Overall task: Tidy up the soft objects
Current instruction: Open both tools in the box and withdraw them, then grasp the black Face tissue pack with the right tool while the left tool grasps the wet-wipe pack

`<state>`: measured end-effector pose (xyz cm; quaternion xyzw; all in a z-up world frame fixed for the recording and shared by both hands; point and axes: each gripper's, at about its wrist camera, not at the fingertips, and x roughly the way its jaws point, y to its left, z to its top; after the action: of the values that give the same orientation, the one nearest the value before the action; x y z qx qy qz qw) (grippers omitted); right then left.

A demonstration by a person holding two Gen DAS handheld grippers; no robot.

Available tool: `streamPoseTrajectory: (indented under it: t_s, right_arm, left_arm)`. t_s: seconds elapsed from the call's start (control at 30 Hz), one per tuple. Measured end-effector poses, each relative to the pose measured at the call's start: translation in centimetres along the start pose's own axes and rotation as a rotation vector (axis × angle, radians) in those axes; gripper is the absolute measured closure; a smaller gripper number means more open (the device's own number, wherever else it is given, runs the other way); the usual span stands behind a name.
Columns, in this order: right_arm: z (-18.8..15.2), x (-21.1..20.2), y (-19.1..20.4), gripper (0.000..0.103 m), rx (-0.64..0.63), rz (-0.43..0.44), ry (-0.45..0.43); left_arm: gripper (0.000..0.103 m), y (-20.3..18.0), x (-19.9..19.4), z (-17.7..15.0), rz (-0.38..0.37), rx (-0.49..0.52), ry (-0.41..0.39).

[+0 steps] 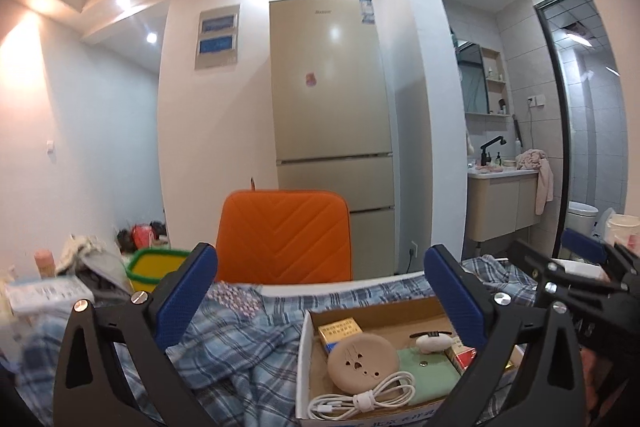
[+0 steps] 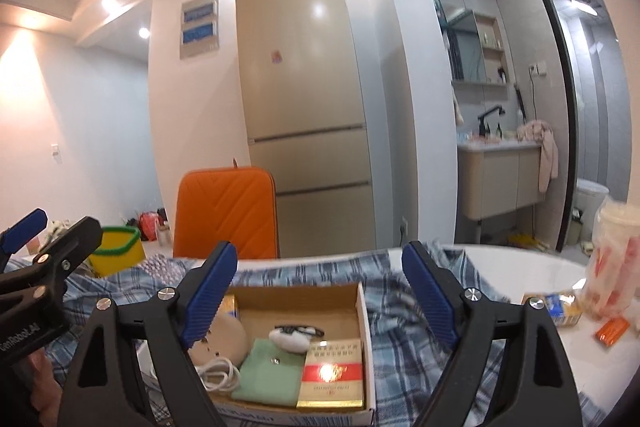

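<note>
A crumpled blue plaid cloth (image 1: 240,347) (image 2: 404,291) is spread over the table, with a small floral cloth (image 1: 236,297) lying on it at the far edge. On the plaid cloth rests an open cardboard box (image 1: 306,367) (image 2: 296,293). It holds a green fabric pouch (image 2: 268,371), a round beige disc (image 1: 362,361), a coiled white cable (image 1: 360,399), a small white plush piece (image 2: 290,339) and a red and gold carton (image 2: 332,375). My left gripper (image 1: 320,255) is open above the box and cloth, holding nothing. My right gripper (image 2: 320,249) is also open and empty over the box.
An orange chair back (image 1: 284,231) stands just behind the table, with a beige fridge (image 1: 332,107) beyond it. A yellow tub with a green rim (image 1: 154,267) is at the left. On the white tabletop (image 2: 520,267) at the right are a paper cup (image 2: 616,259) and snack packets (image 2: 560,307).
</note>
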<state>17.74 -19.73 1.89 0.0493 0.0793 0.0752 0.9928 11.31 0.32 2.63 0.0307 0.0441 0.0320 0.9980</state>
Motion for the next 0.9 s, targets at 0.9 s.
streamPoseTrajectory:
  t_s: [0.9]
  right_arm:
    - [-1.8,-4.2,4.9,0.000,-0.169,0.227,0.126]
  left_arm:
    - [0.000,2.9,-4.9,-5.7,-0.151,0.126,0.303]
